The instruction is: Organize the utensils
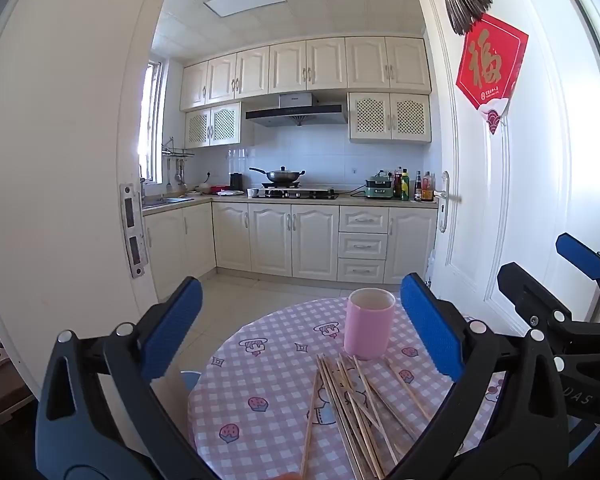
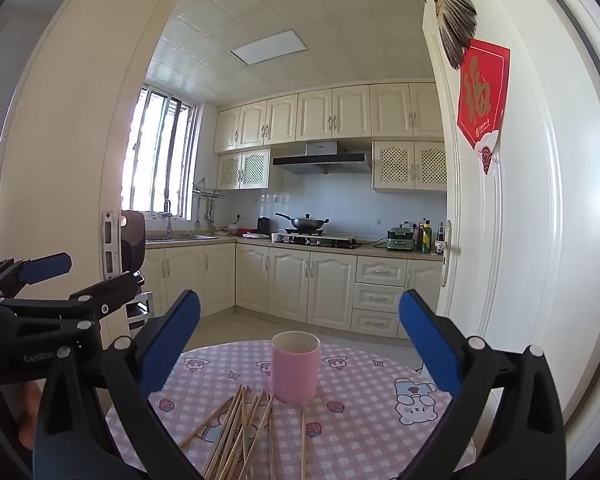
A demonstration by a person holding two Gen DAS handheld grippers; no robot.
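Observation:
A pink cup (image 1: 367, 323) (image 2: 295, 366) stands upright and empty on a round table with a pink checked cloth (image 1: 260, 376) (image 2: 360, 420). Several wooden chopsticks (image 1: 352, 404) (image 2: 240, 428) lie in a loose pile on the cloth just in front of the cup. My left gripper (image 1: 300, 324) hovers above the near part of the table, open, with nothing between its blue pads. My right gripper (image 2: 300, 344) is likewise open and empty, held above the table and facing the cup. Each gripper shows in the other's view, the right one (image 1: 572, 280) and the left one (image 2: 56, 280).
Beyond the table a doorway opens into a kitchen with cream cabinets (image 1: 292, 240) and a stove with a wok (image 1: 286, 178). A white door (image 1: 512, 200) (image 2: 520, 220) with a red decoration stands open at the right. A door frame (image 1: 80, 160) rises at the left.

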